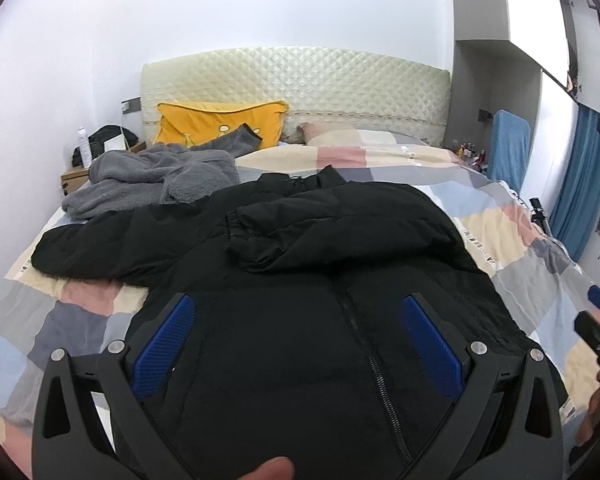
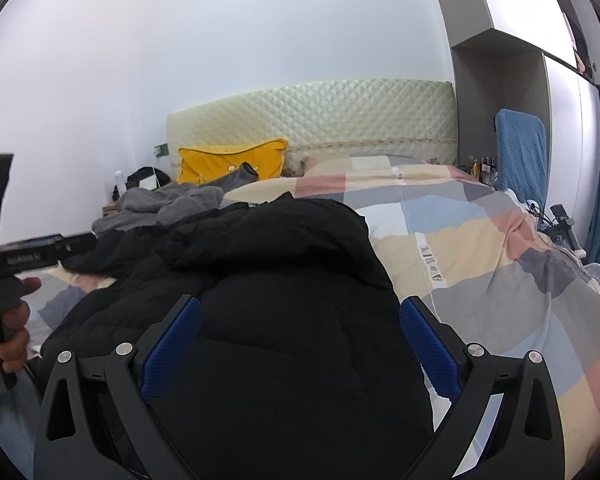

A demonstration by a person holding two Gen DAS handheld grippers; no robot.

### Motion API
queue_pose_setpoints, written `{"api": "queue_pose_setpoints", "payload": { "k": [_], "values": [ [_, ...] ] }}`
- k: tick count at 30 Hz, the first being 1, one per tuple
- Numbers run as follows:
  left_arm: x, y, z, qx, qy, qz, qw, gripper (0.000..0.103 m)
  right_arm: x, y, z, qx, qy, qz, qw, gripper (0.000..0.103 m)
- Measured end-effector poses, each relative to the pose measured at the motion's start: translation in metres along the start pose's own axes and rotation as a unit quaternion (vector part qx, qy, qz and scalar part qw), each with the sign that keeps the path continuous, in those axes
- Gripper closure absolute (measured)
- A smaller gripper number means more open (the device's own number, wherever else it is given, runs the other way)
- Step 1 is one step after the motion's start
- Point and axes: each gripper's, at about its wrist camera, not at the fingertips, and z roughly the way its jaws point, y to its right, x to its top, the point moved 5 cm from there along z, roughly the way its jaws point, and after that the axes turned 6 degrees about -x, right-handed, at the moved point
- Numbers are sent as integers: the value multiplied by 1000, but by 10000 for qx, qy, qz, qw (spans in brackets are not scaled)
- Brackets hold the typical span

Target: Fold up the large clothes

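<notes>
Left wrist view: a black puffer jacket (image 1: 300, 248) is spread, zipper up, across the patchwork duvet (image 1: 512, 240), filling the lower centre. Both the left gripper (image 1: 298, 312) and the right gripper (image 2: 300, 312) are held wide apart, empty, above it. A grey fleece (image 1: 156, 176) lies at upper left.

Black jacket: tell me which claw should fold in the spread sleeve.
Left. The black jacket has one sleeve spread out on the left claw's side; the other already lies across the chest. The right claw hovers open over the opposite edge.
</notes>
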Motion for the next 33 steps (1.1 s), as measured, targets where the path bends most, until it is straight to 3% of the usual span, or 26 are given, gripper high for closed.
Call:
{"api": "queue_pose_setpoints", "payload": {
  "k": [6, 13, 17, 25, 33],
  "values": [
    [16, -13, -4, 74, 173, -168, 9997, 0, -4, 0, 2, -61, 20, -33, 10000, 3],
    [55, -49, -2, -30, -156, -240, 9996, 0, -5, 19, -1, -323, 142, 290, 9990, 3],
    [86, -88, -8, 79, -181, -320, 9993, 0, -6, 26, -3, -351, 186, 425, 9983, 3],
    [144, -197, -34, 870, 86, -560, 9946, 0, -5, 16, -4, -277, 291, 279, 9988, 3],
    [155, -305, -45, 1219, 122, -1196, 9852, 0, -7, 18, 2, -419, 167, 328, 9984, 3]
  ]
}}
